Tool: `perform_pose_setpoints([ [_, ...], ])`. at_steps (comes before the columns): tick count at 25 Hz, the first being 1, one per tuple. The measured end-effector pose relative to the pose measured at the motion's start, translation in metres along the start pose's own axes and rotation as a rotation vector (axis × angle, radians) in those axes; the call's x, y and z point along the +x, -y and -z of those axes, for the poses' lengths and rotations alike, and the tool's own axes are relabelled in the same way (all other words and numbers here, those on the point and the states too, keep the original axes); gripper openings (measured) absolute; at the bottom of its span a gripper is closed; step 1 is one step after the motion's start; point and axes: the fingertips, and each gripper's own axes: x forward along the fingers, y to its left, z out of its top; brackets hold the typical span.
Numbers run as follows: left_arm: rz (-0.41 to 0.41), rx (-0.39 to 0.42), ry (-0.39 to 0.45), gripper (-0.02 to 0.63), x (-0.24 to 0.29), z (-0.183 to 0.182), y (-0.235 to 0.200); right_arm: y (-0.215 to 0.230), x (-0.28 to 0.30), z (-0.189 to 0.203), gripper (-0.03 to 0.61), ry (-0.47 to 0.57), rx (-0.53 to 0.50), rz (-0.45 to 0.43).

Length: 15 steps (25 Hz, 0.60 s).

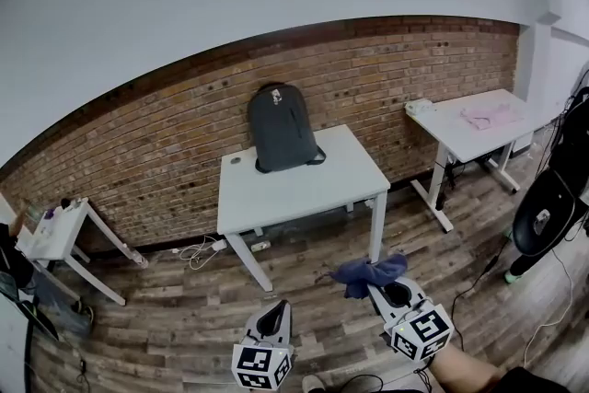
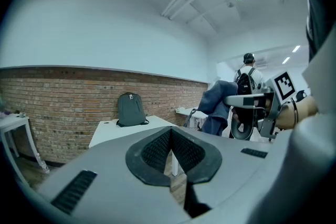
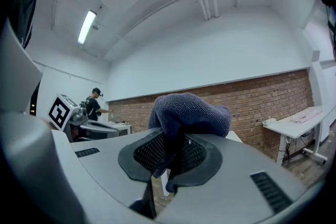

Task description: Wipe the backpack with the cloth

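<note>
low in front, my right gripper (image 1: 394,293) pinches the blue cloth (image 1: 368,272); my left gripper (image 1: 273,317) is closed on nothing; the backpack (image 1: 281,128) stands on the white table (image 1: 304,184)

Quick tally: one backpack (image 1: 282,128), one blue cloth (image 1: 368,272), one pink cloth (image 1: 490,115), three white tabletops (image 1: 304,189) (image 1: 465,138) (image 1: 60,235), and two grippers, left gripper (image 1: 276,313) and right gripper (image 1: 386,290).

white table (image 1: 304,184) by brick wall, grey backpack (image 1: 282,128) upright at back edge
</note>
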Motion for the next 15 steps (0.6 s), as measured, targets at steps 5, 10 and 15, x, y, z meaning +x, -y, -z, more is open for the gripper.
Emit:
perform_pose_setpoints([
  [5,-0.015,-0.032,-0.019,-0.011,-0.011,0.008,0.031,0.011,-0.022,-0.006,0.049,-0.009,-0.006,-0.017],
  [10,0.003,-0.031,-0.031,-0.011,-0.017,0.016,0.033,0.002,-0.026,-0.001,0.048,-0.016,-0.014,-0.011],
  [15,0.027,0.011,-0.031,-0.011,-0.022,0.008,0.017,-0.008,-0.016,0.001,0.048,-0.011,0.007,0.022],
])
